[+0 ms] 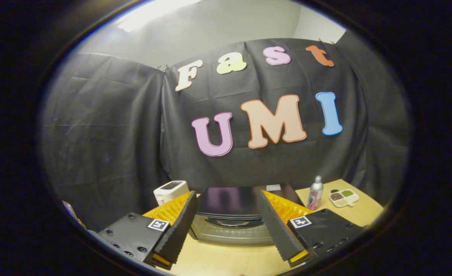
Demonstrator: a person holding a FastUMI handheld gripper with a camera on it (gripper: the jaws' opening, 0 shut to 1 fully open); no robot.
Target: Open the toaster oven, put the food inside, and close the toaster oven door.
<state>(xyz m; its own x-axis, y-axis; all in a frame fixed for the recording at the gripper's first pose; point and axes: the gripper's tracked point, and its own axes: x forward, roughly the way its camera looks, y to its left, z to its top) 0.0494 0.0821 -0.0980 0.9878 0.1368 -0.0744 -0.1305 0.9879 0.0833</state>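
Two fingers of the gripper [226,226] stand wide apart, jaws open, with nothing held between them and no contact with any item. Each finger [178,226] tapers forward and is raised above the worktop [226,260].

Oven [231,214]: sits on the worktop directly ahead, framed between the two fingers and just beyond their tips. Its dark glossy top faces the camera; the curved front edge with the door lies nearest the gripper. Door appears shut, though the low angle makes this hard to confirm. Food for loading cannot be identified with certainty.

Other items noted:
- White appliance [170,191] with a slotted top, behind the left finger, beside the oven and close to the booth wall.
- Silver can [315,193], upright, right of the oven, just beyond the right finger.
- Small white tray [343,197] with compartments holding dark, green and pale contents, right of the can and apart from it.
- Patterned object at the far left edge of the worktop, too small to identify.

Worktop surface is light wood, bare in front of the oven
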